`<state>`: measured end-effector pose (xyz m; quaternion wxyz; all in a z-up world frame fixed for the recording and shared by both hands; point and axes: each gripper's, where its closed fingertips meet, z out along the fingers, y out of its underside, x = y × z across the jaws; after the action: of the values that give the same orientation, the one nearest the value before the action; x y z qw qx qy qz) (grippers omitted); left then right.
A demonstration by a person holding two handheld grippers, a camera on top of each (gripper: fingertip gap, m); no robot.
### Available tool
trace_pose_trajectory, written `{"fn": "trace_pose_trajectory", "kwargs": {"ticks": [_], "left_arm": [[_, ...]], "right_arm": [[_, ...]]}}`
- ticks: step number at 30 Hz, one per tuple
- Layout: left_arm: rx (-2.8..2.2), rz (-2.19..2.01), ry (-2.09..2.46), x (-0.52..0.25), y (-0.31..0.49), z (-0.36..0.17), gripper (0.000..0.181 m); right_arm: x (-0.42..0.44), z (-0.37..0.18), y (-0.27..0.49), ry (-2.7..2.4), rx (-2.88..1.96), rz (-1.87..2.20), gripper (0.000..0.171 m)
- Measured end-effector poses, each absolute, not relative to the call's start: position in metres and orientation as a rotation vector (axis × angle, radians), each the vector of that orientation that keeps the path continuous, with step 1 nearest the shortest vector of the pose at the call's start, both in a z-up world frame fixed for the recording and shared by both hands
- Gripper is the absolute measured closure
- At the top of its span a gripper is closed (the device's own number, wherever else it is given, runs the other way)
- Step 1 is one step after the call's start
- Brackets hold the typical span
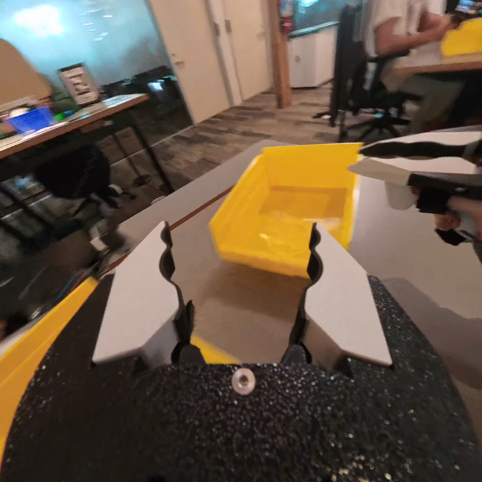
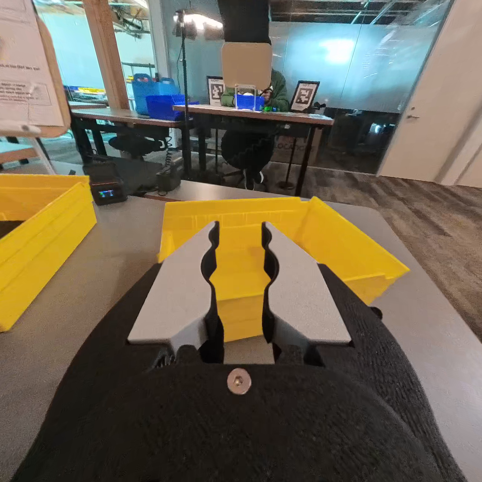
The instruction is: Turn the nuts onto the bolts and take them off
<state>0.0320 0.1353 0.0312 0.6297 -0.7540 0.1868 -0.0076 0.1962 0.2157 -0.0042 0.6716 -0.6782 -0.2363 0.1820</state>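
Observation:
No nut or bolt shows in either view. A yellow bin [image 1: 307, 154] stands on the grey table [image 1: 234, 300], and the part of its floor that I can see is bare. My left gripper [image 1: 240, 229] is wide open and empty, held over the table just short of the bin. My right gripper [image 2: 240, 224] is open with a narrower gap and empty, and it points into the same bin [image 2: 339, 242] from above its near wall. The right gripper also shows in the left wrist view [image 1: 356, 159], at the bin's far right corner, with a hand behind it.
A second yellow bin [image 2: 39, 234] stands to the left on the table [image 2: 117, 260]; its edge shows in the left wrist view [image 1: 39, 326]. A black box with a small screen [image 2: 107, 187] sits behind it. A paper on a stand [image 2: 26, 65] is upper left. People sit at desks beyond the table.

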Motion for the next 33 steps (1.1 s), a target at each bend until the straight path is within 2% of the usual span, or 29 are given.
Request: {"fn": "trace_pose_trajectory", "kwargs": {"ticks": [1,4,5,7,10,14,17,19,20,21,24,28,33], "left_arm": [[-1.720,0.015,0.359,0.002,0.119,0.032,0.070],[-1.695,0.040,0.212,-0.069,0.065,0.020,0.057],[-1.711,0.088,0.137,-0.096,0.048,0.011,0.055],[-1.754,0.208,-0.008,-0.147,0.018,-0.008,0.056],[-1.850,0.181,-0.136,-0.183,-0.006,-0.043,0.056],[-1.975,0.170,-0.190,-0.202,-0.005,-0.081,0.065],[-2.107,0.183,-0.178,-0.208,-0.001,-0.107,0.079],[-2.131,0.152,-0.146,-0.206,0.000,-0.111,0.097],[-2.125,0.145,-0.125,-0.206,0.000,-0.110,0.118],[-2.119,0.170,-0.118,-0.211,-0.001,-0.109,0.128],[-2.130,0.274,-0.117,-0.237,-0.009,-0.111,0.145],[-2.083,0.322,-0.224,-0.278,-0.023,-0.109,0.175],[-2.028,0.259,-0.280,-0.311,-0.044,-0.107,0.178]], "right_arm": [[0.188,-0.009,0.215,-0.548,-1.537,0.366,0.132],[0.174,-0.031,0.216,-0.587,-1.640,0.216,0.078],[0.172,-0.038,0.217,-0.582,-1.667,0.178,0.068],[0.171,-0.050,0.218,-0.540,-1.687,0.136,0.056],[0.168,-0.068,0.218,-0.500,-1.741,0.092,0.053],[0.168,-0.080,0.216,-0.533,-1.781,-0.019,0.068],[0.170,-0.088,0.210,-0.546,-1.836,0.061,0.098],[0.177,-0.087,0.204,-0.593,-1.835,0.048,0.120],[0.186,-0.086,0.202,-0.587,-1.845,0.020,0.131],[0.195,-0.086,0.201,-0.587,-1.852,-0.005,0.145],[0.229,-0.086,0.203,-0.554,-1.879,-0.075,0.171],[0.271,-0.087,0.216,-0.478,-1.904,-0.125,0.171],[0.301,-0.085,0.220,-0.512,-1.940,-0.084,0.171]]}}
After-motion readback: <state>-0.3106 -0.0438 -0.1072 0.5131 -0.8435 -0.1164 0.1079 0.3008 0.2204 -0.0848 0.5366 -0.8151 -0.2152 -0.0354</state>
